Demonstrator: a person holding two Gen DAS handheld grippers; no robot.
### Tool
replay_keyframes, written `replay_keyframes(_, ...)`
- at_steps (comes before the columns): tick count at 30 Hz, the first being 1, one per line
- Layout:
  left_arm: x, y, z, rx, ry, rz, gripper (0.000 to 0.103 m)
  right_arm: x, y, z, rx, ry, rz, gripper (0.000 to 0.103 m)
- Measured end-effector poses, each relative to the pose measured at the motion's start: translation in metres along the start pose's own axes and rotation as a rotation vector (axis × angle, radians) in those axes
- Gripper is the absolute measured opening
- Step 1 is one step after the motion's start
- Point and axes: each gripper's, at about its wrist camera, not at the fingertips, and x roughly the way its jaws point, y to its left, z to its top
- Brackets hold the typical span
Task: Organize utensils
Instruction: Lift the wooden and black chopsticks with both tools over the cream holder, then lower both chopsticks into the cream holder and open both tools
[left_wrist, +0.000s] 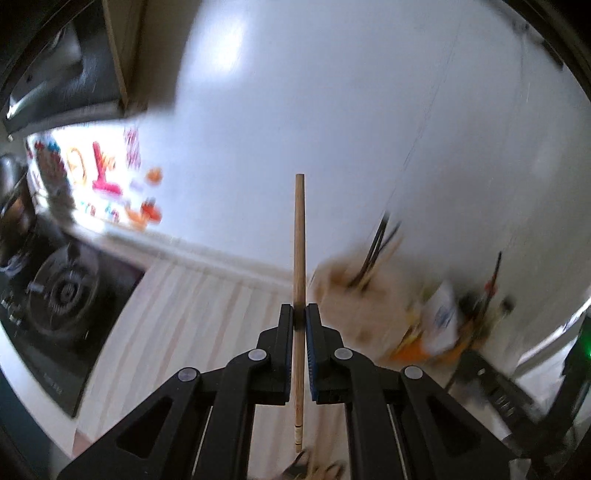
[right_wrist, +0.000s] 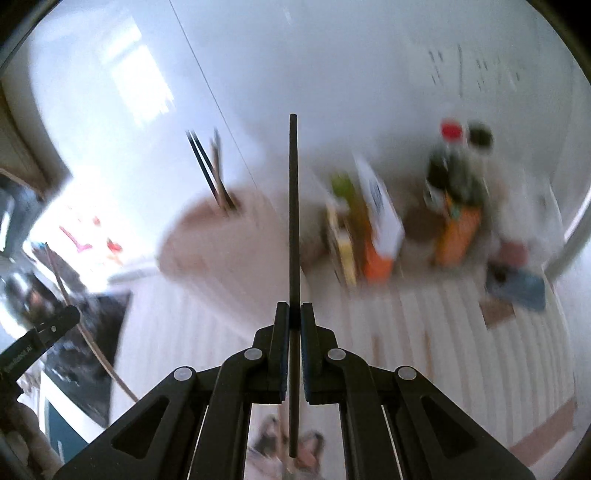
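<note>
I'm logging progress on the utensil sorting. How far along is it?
Done: several chopsticks already stand in the beige holder. In hand: the left gripper clamps a wooden chopstick, and the right gripper clamps a black chopstick. Left: both must still go into the holder.

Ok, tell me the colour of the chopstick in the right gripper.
Black chopstick, clamped in the right gripper; the right wrist view shows it best.
</note>
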Motion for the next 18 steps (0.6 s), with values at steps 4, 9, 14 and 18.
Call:
replay_keyframes(4,0.004,-0.01,0.039,-0.017,-0.075,-0.019,0.004,-0.01,0.019,0.046,-0.017,-0.115,0.038,0.006)
replay_keyframes(9,0.026,-0.02,0.076,-0.047,-0.136,-0.043,0.004,-0.005,0.029,0.093,0.008,-0.223,0.072,0.006)
replay_keyframes(14,0.057,-0.02,0.093,-0.088,-0.159,-0.057,0.004,0.018,0.035,0.129,0.04,-0.293,0.11,0.006)
replay_keyframes(18,0.081,-0.02,0.094,-0.088,-0.172,-0.036,0.004,0.039,0.039,0.14,0.048,-0.347,0.126,0.006)
